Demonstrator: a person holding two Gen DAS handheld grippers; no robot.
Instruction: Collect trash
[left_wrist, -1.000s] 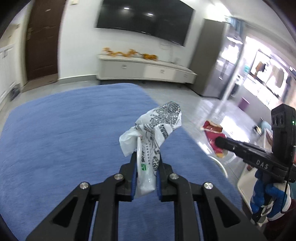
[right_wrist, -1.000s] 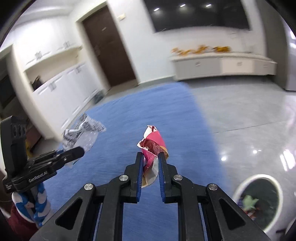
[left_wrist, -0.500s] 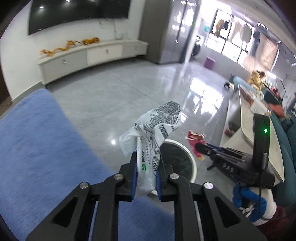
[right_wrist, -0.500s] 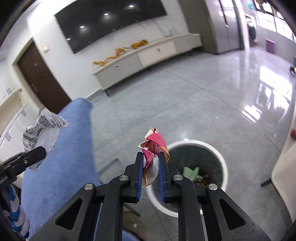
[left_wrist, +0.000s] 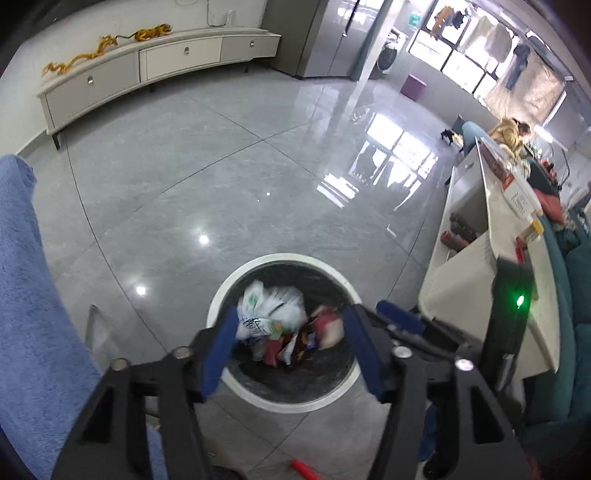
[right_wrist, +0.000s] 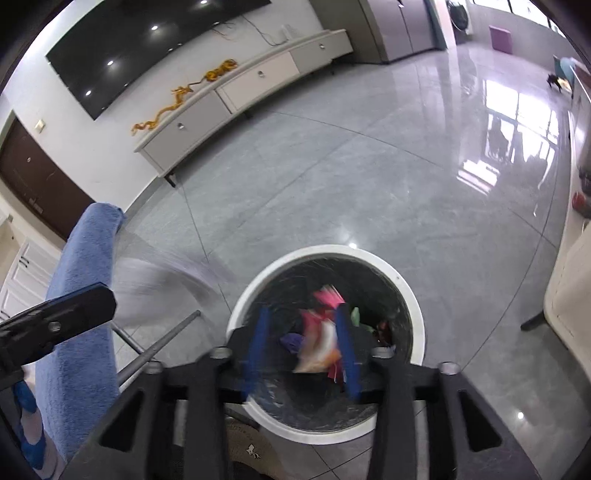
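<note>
Both grippers are pointing steeply down over a round white-rimmed trash bin (left_wrist: 284, 400) standing on the glossy grey tile floor (left_wrist: 229, 177). The left gripper (left_wrist: 290, 350) is hanging over the bin's near rim with its jaws spread wide, having just been opening; nothing is lying between its blue pads (left_wrist: 218, 354). Below the gap, a crumpled white plastic bag (left_wrist: 269, 310) with black print is lying inside the bin, toward the far left of the pile of wrappers already there.

The right gripper (right_wrist: 303, 347) is hovering over the same bin (right_wrist: 325, 435), near its left rim, with its jaws partly apart after just opening. A red and white wrapper (right_wrist: 317, 343), blurred by motion, is showing between the blue pads (right_wrist: 345, 347), close against the right one; whether it is touching that pad cannot be told.

In the left wrist view the right gripper's fingers (left_wrist: 399, 317) are reaching in over the bin's right rim. In the right wrist view the left gripper's finger (right_wrist: 66, 306) is jutting in from the left edge, in front of a blue cloth-covered surface (right_wrist: 81, 332). A white low cabinet (right_wrist: 236, 88) is running along the far wall.
</note>
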